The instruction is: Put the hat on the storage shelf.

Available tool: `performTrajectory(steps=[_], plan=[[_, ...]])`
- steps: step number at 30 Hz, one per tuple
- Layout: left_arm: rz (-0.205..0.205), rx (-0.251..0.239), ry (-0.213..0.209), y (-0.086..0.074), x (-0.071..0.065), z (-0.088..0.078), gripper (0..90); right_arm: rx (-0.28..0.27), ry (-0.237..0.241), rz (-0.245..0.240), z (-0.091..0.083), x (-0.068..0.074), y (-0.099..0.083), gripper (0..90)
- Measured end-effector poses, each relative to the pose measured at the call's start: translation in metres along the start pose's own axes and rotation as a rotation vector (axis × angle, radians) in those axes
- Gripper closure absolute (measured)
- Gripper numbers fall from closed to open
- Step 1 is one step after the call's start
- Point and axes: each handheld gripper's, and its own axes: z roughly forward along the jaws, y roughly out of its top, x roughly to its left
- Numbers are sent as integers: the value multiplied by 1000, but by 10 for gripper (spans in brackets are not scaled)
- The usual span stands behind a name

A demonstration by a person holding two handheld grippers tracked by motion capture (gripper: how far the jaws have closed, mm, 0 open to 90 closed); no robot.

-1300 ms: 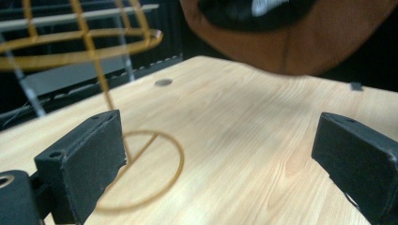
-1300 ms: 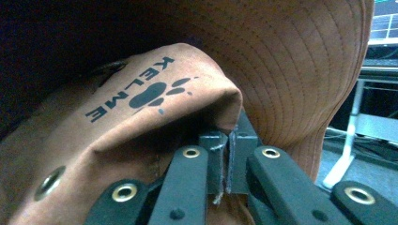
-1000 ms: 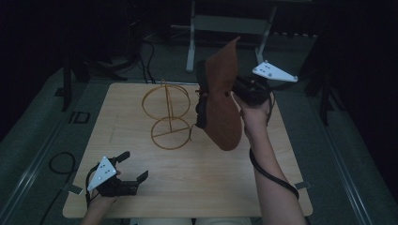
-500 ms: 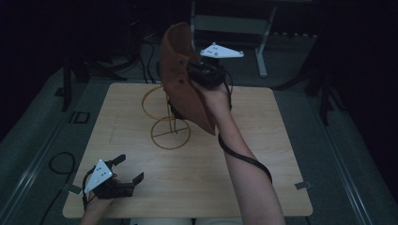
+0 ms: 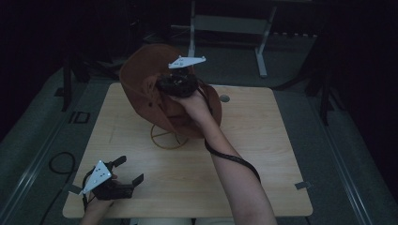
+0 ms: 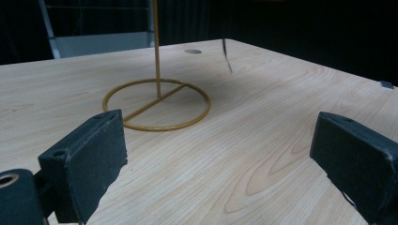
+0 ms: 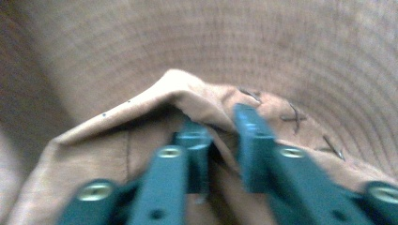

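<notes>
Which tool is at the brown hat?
The right tool, raised at the brown hat over the wire stand; the left tool rests near the table's front edge.

Pale wooden table (image 5: 263,154), grey metal frame (image 5: 225,23) behind

High view dim, surroundings near black. Left gripper view bright and sharp, jaws slightly soft. Right gripper view motion-blurred, washed-out, close-up out of focus.
</notes>
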Motion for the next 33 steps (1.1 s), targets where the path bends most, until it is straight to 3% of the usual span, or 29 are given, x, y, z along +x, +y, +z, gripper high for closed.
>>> performTrajectory(steps=[2, 4, 12, 17, 24, 28, 30, 33], plan=[[-6, -3, -1, 0, 0, 0, 47, 3, -3, -9, 1, 0, -2, 573], [-10, -4, -1, -1, 1, 0, 47, -11, 18, 18, -1, -1, -3, 517], [-21, -1, -4, -1, 1, 2, 47, -1, -50, 33, -9, -7, 0, 424], [-20, 6, -6, -2, 1, 4, 47, 24, -71, 32, -1, -4, 8, 377], [-32, -1, -13, -3, 2, 2, 46, 66, -145, 32, 9, -1, 8, 305], [-28, 9, -21, -4, 0, 3, 47, 77, -166, 9, 13, 3, 1, 291], [-25, 12, -23, -4, 0, 3, 47, 82, -164, 22, 11, 3, 1, 271], [-30, 10, -26, -5, 0, 3, 46, 95, -158, 16, 6, 4, 3, 204]])
